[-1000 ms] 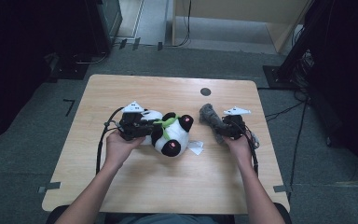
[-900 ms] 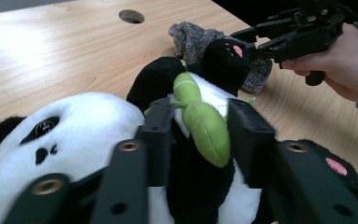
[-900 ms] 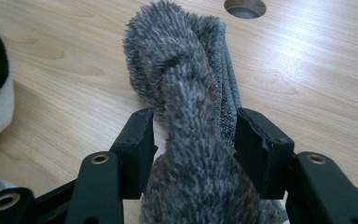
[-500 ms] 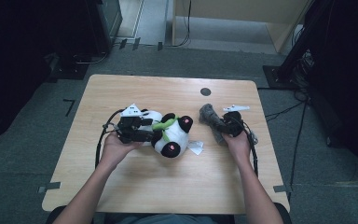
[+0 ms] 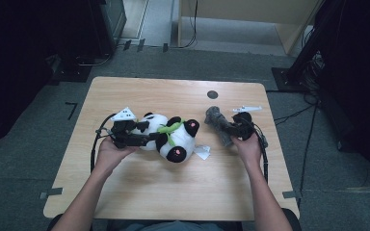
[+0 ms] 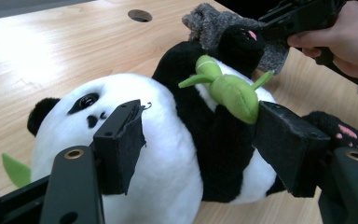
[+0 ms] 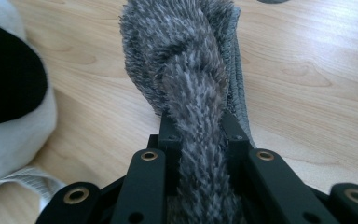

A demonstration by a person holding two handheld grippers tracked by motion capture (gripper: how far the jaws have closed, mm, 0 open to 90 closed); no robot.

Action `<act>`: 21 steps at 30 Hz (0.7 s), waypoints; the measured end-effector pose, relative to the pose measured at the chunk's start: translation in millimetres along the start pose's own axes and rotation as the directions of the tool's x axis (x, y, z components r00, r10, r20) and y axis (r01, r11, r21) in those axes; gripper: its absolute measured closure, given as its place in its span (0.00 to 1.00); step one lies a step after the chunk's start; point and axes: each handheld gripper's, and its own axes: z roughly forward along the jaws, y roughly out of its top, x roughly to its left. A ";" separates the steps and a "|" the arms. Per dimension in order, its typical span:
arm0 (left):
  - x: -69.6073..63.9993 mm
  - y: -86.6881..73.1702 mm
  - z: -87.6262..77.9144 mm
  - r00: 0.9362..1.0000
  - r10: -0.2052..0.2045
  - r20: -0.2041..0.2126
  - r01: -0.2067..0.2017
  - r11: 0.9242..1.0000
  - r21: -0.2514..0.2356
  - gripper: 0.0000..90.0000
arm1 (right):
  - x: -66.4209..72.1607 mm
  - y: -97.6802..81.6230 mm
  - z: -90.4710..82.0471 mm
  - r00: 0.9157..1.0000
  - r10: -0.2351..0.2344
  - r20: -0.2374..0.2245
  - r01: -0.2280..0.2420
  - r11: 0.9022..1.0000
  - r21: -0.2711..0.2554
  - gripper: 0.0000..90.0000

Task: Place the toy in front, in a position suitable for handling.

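Observation:
A black-and-white plush panda (image 5: 173,137) with a green scarf lies on its side in the middle of the wooden table (image 5: 173,192). My left gripper (image 5: 151,139) reaches it from the left. Its jaws have just been opening and now stand apart, with the panda (image 6: 168,154) between the left gripper's (image 6: 198,121) pads, head on one side and body on the other. To the right, my right gripper (image 5: 229,129) is shut on a grey fuzzy cloth (image 5: 216,120). The cloth (image 7: 186,56) is pinched between the right gripper's (image 7: 198,126) pads and stretches away over the table.
A round cable hole (image 5: 212,94) sits in the tabletop behind the cloth. The panda's white label (image 5: 202,151) lies flat beside its feet. Cables trail from both grippers toward the table's sides. Dark floor and equipment surround the table.
The left gripper's jaws have spread apart around the panda and the hand has shifted slightly. The right gripper's jaws have closed onto the grey cloth.

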 end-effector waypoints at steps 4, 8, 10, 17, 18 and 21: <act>4.4 -4.6 -4.4 1.000 0.006 -0.010 -0.006 1.000 0.005 0.35 | 8.6 2.6 -6.9 1.000 -0.015 -0.006 0.015 1.000 0.000 0.84; 11.1 -10.1 -12.1 1.000 0.004 -0.029 -0.004 1.000 0.003 0.35 | 16.2 0.0 -18.9 0.999 -0.030 -0.013 0.031 0.999 0.011 0.84; 16.9 -13.0 -15.4 0.999 -0.011 -0.034 0.011 1.000 -0.004 0.36 | 18.9 -0.5 -26.1 0.999 -0.040 -0.020 0.040 0.999 0.003 0.84; 33.3 -23.3 -24.0 0.999 -0.025 -0.032 0.025 1.000 -0.004 0.34 | 24.7 5.0 -38.8 0.998 -0.050 -0.030 0.049 0.999 -0.022 0.84; 35.6 -25.9 -25.0 0.999 -0.024 -0.034 0.024 1.000 -0.003 0.34 | 25.9 5.4 -39.6 0.998 -0.046 -0.031 0.046 0.999 -0.021 0.84; 41.3 -32.2 -27.9 0.999 -0.025 -0.032 0.025 1.000 -0.015 0.31 | 28.4 6.6 -41.2 0.998 -0.057 -0.035 0.056 0.998 -0.021 0.84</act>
